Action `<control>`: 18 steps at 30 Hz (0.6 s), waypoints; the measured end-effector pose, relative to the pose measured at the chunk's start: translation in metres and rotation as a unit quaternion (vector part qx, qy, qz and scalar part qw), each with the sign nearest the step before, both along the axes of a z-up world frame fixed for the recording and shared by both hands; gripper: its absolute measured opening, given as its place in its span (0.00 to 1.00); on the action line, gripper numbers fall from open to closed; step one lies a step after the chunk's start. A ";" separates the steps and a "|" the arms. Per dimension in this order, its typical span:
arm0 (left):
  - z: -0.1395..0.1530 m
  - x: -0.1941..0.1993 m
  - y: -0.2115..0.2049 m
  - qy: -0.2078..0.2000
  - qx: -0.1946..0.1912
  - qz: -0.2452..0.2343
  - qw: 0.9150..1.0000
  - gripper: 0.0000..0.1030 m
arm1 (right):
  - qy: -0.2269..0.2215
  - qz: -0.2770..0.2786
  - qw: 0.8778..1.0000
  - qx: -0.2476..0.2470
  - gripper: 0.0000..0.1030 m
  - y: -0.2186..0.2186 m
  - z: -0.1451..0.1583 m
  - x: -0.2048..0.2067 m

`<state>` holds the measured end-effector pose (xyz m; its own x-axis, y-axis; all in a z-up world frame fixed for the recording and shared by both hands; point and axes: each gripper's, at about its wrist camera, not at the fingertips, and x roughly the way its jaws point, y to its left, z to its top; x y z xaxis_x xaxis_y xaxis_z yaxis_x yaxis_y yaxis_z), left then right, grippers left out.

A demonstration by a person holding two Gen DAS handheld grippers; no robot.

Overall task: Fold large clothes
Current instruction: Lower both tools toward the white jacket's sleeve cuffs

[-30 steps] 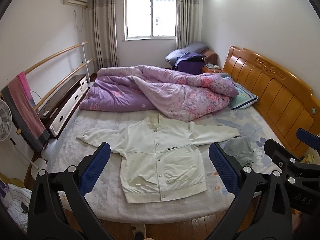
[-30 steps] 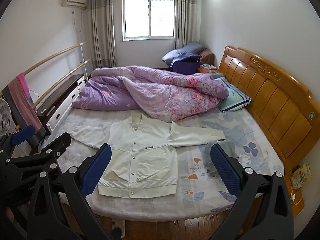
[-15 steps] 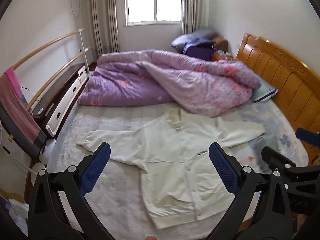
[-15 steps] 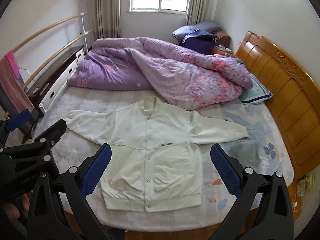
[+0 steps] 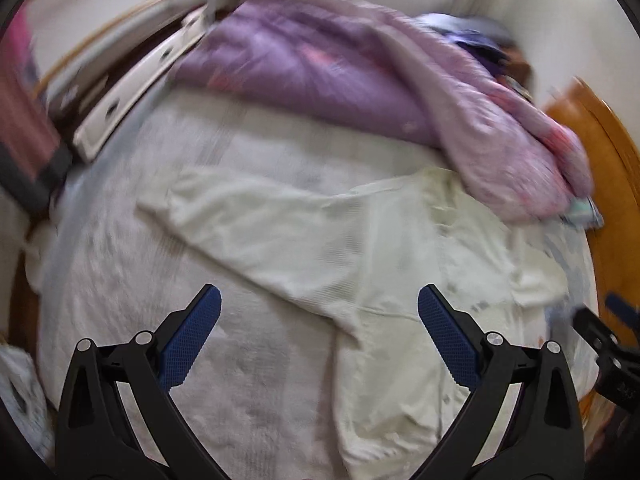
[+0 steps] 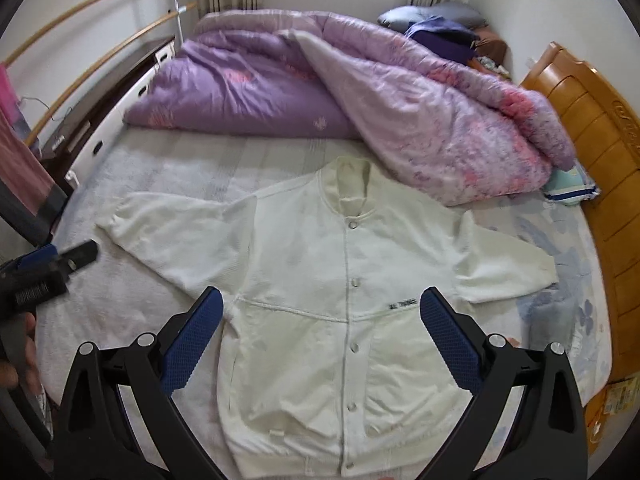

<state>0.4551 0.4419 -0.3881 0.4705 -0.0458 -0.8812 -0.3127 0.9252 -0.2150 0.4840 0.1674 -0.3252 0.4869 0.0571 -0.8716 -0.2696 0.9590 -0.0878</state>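
A cream snap-button jacket (image 6: 344, 280) lies flat, front up, on the bed with both sleeves spread out. It also shows, blurred, in the left wrist view (image 5: 360, 264). My left gripper (image 5: 318, 320) is open and empty, above the jacket's left sleeve and underarm. It shows at the left edge of the right wrist view (image 6: 52, 260). My right gripper (image 6: 320, 320) is open and empty, above the jacket's chest. Part of it shows at the right edge of the left wrist view (image 5: 608, 332).
A purple and pink quilt (image 6: 360, 92) is heaped across the far half of the bed. A wooden headboard (image 6: 600, 152) runs along the right. A low cabinet (image 6: 120, 92) and wooden rails stand to the left. A grey cloth (image 6: 556, 312) lies by the right sleeve.
Both grippers have moved forward and down toward the bed; the jacket fills more of each view. The left wrist view has swung left and is blurred. The jacket has not moved.
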 end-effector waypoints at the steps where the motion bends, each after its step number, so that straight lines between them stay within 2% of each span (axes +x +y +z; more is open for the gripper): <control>1: -0.021 0.006 0.022 0.010 -0.015 0.016 1.000 0.95 | 0.012 -0.002 1.000 0.000 0.78 0.003 -0.013 0.010; 5: -0.087 0.019 0.103 0.017 -0.063 0.096 0.993 0.95 | 0.090 -0.004 0.996 0.024 0.49 0.013 -0.083 0.051; 6: -0.098 0.021 0.118 0.014 -0.070 0.112 0.991 0.95 | 0.105 0.002 0.994 0.028 0.37 0.017 -0.100 0.061; 9: -0.140 0.037 0.163 0.025 -0.071 0.151 0.986 0.94 | 0.147 0.011 0.987 0.058 0.24 0.027 -0.144 0.078; 12: -0.182 0.051 0.208 0.034 -0.089 0.189 0.977 0.89 | 0.181 0.010 0.979 0.092 0.22 0.030 -0.184 0.091; 15: -0.220 0.059 0.241 0.052 -0.129 0.230 0.963 0.80 | 0.187 0.014 0.977 0.101 0.22 0.032 -0.205 0.094; 18: -0.243 0.068 0.257 0.064 -0.116 0.243 0.961 0.76 | 0.189 0.029 0.978 0.086 0.22 0.034 -0.221 0.095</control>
